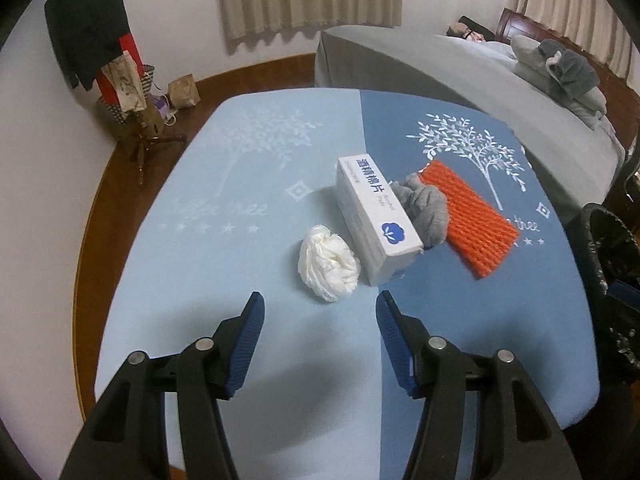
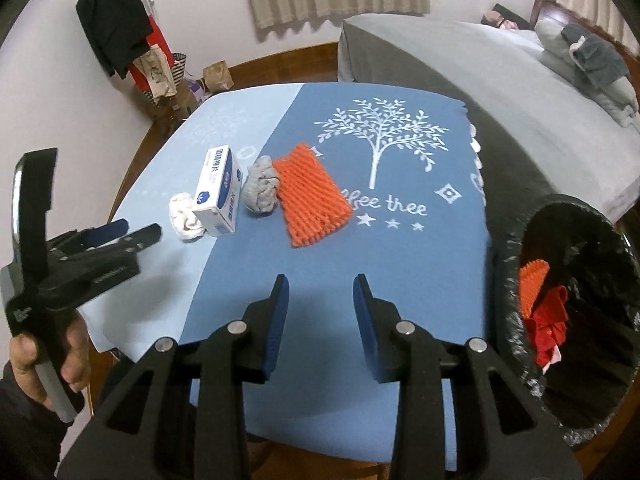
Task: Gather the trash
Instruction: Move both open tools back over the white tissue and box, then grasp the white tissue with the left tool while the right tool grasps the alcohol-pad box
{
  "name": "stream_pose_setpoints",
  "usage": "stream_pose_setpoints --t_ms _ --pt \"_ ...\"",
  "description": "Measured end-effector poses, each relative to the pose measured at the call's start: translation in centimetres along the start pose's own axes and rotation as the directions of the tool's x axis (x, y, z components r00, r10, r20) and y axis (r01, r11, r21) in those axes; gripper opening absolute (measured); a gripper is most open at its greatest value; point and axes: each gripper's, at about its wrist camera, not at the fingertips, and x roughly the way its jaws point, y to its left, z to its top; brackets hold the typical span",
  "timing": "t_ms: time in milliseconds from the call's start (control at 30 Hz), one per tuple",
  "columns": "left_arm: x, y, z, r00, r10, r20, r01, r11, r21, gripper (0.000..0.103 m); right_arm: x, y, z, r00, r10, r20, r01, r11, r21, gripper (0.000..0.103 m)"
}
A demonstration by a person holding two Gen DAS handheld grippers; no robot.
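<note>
A: Seemingly lined up for a pickup, the left gripper (image 1: pixel 320 300) hangs parted and empty just short of the white paper wad (image 1: pixel 328 266), which touches the white box (image 1: pixel 376 216) on the table (image 1: pixel 224 248).

B: Meanwhile the right gripper (image 2: pixel 321 280), part open with nothing between its jaws, hovers over bare cloth; beside the table, the black-lined bin (image 2: pixel 516 248) already holds an orange net piece (image 2: pixel 532 284) and red scraps (image 2: pixel 550 328).

A: Left to collect: grey rag (image 2: pixel 262 188), orange foam net (image 2: pixel 312 194).
</note>
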Motion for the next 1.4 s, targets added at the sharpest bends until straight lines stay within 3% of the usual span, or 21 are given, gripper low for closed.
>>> stream_pose_setpoints --t_ms 400,433,500,533,733,1000,1300,1367,1400 --pt "4.4 0.7 0.8 0.998 -0.052 -0.025 0.053 0.998 0.022 0.057 5.2 3.7 1.2 0.999 0.037 -0.01 -0.037 0.999 -0.022 0.033" --pt "4.7 0.7 0.7 0.998 -0.058 -0.027 0.058 0.998 0.025 0.054 5.5 4.1 1.4 0.999 0.039 -0.011 -0.039 0.999 -0.027 0.033" --pt "5.2 0.8 0.6 0.997 -0.068 -0.038 0.069 0.997 0.024 0.039 6.1 4.9 1.9 0.999 0.048 -0.011 -0.048 0.998 -0.036 0.033" --pt "5.6 1.0 0.6 0.996 -0.081 -0.048 0.082 0.997 0.018 0.027 6.2 5.2 2.1 0.999 0.051 -0.01 -0.051 0.998 -0.041 0.033" --pt "5.3 2.0 0.3 0.996 -0.087 -0.033 0.087 0.996 0.008 0.017 7.3 7.3 3.3 0.997 0.073 -0.009 -0.073 0.995 -0.07 0.033" --pt "3.9 4.7 -0.2 0.998 -0.064 -0.01 0.064 0.998 -0.025 0.015 8.7 9.8 4.5 0.995 0.098 -0.015 -0.099 0.991 -0.094 0.033" --pt "2.7 6.7 -0.6 0.999 -0.031 0.006 0.032 0.999 -0.04 0.015 10.9 12.5 5.9 0.996 0.091 -0.011 -0.092 0.987 -0.129 0.047" --pt "2.7 6.9 -0.6 1.0 -0.029 0.007 0.029 0.999 -0.044 0.014 11.6 12.9 6.0 0.996 0.091 -0.025 -0.094 0.987 -0.133 0.047" --pt "2.7 7.0 -0.6 1.0 -0.028 0.006 0.029 0.998 -0.047 0.014 11.9 13.0 6.1 0.996 0.089 -0.031 -0.093 0.987 -0.134 0.042"
